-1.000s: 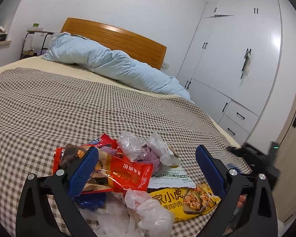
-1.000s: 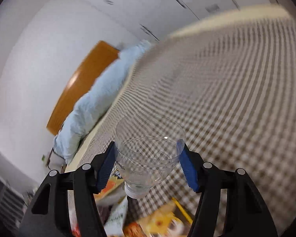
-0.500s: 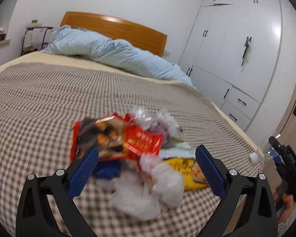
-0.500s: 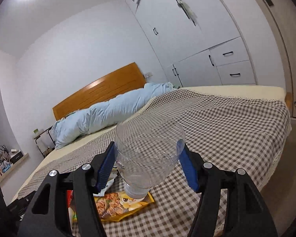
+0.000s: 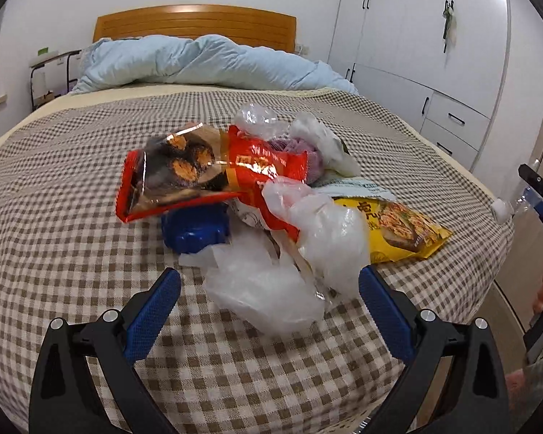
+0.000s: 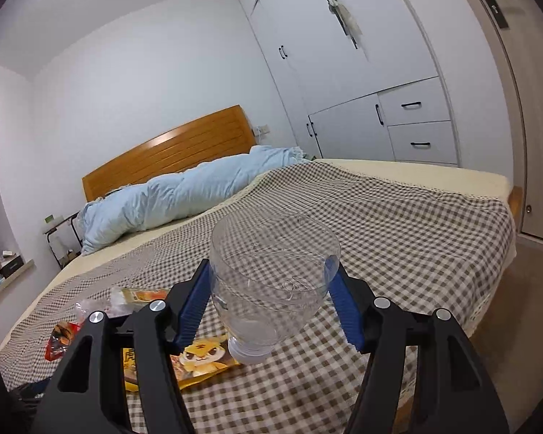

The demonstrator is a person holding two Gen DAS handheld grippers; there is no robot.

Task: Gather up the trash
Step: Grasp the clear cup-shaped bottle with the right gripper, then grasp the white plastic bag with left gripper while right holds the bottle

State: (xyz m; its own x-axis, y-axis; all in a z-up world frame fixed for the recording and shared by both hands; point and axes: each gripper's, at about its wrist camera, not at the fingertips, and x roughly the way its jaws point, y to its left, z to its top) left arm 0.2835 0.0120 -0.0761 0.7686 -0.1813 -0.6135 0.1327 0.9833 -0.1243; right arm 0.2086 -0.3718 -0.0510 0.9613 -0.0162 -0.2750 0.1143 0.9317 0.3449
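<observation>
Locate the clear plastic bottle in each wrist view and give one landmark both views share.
Left wrist: clear plastic bottle at the far right edge, beyond the bed's corner, white cap pointing left.
Right wrist: bottle at centre, clamped between the right gripper pads, cap down.
Shared landmark: yellow snack bag on the checkered blanket.

free: checked blanket left | blocked: wrapper heap ahead

A clear, glossy plastic bottle fills the lower middle of the right wrist view. At the centre of the left wrist view, the red snack bag is shiny foil, the thin bags crinkled translucent film. The checked bedspread looks matt woven cloth; the headboard, upper centre, is smooth varnished wood.
</observation>
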